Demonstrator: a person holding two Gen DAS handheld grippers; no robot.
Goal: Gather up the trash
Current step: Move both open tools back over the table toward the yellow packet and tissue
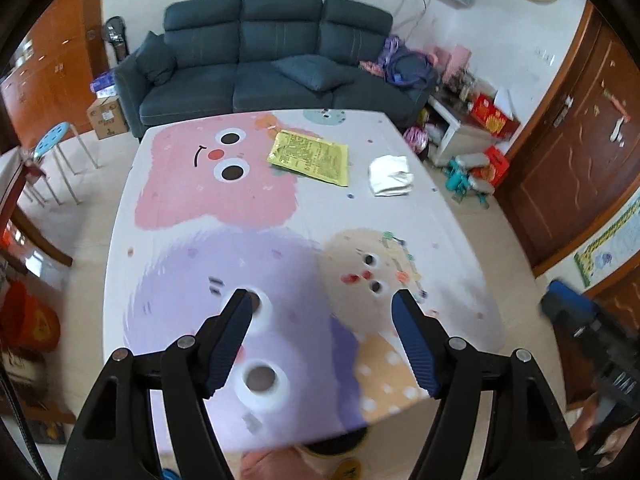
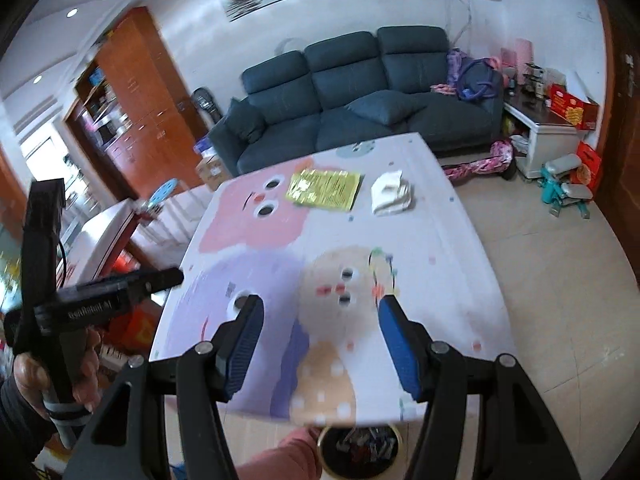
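Left tool (image 1: 322,302) and right tool (image 2: 318,308), jaws apart and empty, hover above the surface (image 1: 320,216), facing a yellow wrapper (image 1: 310,156) and crumpled tissue (image 1: 390,176) awaiting collection.

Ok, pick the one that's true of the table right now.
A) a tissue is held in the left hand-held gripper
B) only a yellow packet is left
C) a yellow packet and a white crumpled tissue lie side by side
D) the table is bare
C: the yellow packet and the white crumpled tissue lie side by side at the far end of the table.
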